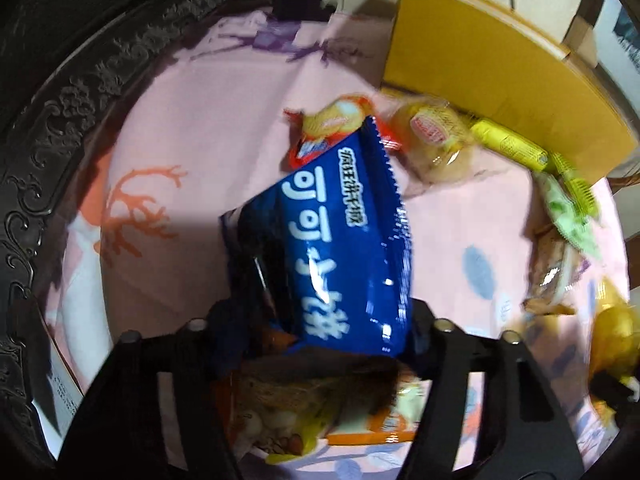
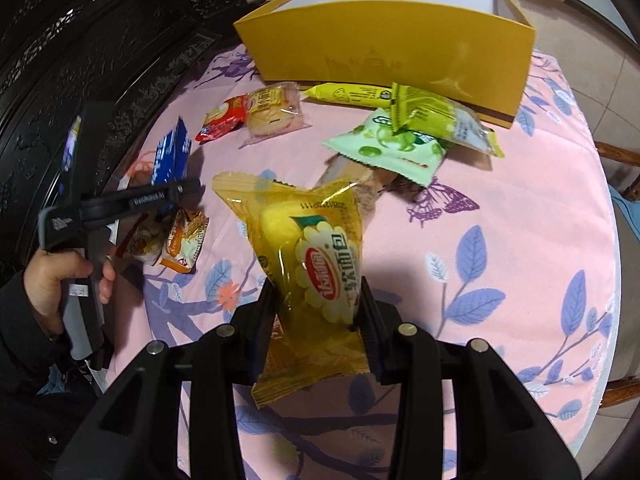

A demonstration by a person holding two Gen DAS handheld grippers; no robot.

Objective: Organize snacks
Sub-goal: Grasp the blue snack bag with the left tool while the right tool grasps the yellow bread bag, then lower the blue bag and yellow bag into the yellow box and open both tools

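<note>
Right gripper clamps yellow bread pack; left gripper clamps blue Korean-lettered bag

Both point steeply down: the left gripper and right gripper each pinch a packet.

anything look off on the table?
Nothing spilled or torn. The snacks lie loose beside the yellow box, none seen inside it. The green packet and yellow-green packet overlap in a heap.
</note>
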